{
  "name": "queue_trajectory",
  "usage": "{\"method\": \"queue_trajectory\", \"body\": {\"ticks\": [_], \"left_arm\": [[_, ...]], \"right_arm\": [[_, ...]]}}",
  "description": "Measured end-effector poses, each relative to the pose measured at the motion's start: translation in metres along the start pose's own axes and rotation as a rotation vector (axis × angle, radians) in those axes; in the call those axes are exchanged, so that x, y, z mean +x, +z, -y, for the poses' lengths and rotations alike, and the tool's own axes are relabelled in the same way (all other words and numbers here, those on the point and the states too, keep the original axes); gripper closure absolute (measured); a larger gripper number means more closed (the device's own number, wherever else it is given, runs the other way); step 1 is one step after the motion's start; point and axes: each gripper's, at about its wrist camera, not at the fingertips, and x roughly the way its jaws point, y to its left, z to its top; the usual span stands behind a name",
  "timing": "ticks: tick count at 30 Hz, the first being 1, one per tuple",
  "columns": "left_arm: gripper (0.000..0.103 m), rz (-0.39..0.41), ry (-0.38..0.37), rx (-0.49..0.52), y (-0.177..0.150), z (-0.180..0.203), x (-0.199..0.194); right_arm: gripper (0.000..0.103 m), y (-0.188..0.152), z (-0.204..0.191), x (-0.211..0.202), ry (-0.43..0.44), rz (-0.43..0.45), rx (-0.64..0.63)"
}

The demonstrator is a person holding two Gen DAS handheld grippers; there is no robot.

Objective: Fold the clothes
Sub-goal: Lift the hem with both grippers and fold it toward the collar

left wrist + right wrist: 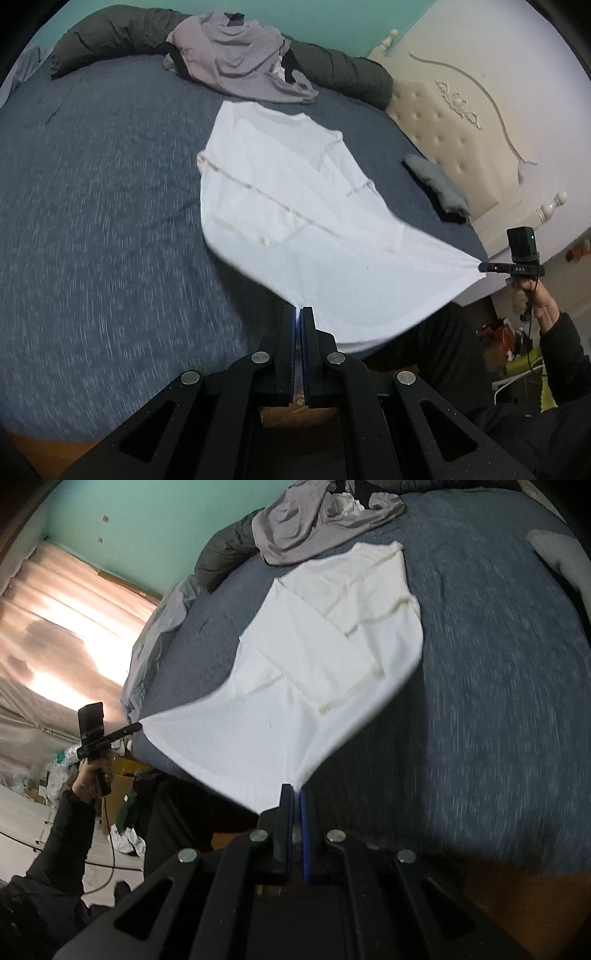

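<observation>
A white T-shirt (291,192) lies spread on the blue bed (92,206), its sleeves folded in over the body. Its near hem is lifted off the bed and stretched taut between both grippers. My left gripper (298,308) is shut on one hem corner. My right gripper (484,266) is shut on the other corner, off the bed's right edge. In the right wrist view the shirt (325,657) runs from my right gripper (295,788) across to my left gripper (137,726) at the left.
A heap of grey clothes (240,55) and a dark rolled quilt (122,33) lie at the bed's far side. A folded grey garment (436,184) sits by the cream headboard (454,122). Clutter covers the floor (122,834) beside the bed.
</observation>
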Motion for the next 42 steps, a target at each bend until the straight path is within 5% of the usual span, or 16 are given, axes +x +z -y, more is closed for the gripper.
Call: {"method": "queue_trajectory", "body": {"ticks": [11,27,35,42], "left_arm": [[0.101,0.039,0.000,-0.040,0.138,-0.045,0.046],[0.101,0.029,0.082,-0.144,0.326,-0.149,0.178],[0.100,0.050,0.112,-0.208,0.374,-0.190,0.237],[0.099,0.057,0.119,-0.314,0.366,-0.212,0.283]], "right_arm": [[0.100,0.158,0.029,0.004,-0.015,0.064,0.019],[0.100,0.381,0.137,0.100,-0.158,0.093,0.109],[0.100,0.426,0.178,0.136,-0.218,0.149,0.137],[0.094,0.421,0.206,0.158,-0.376,0.248,0.180]]}}
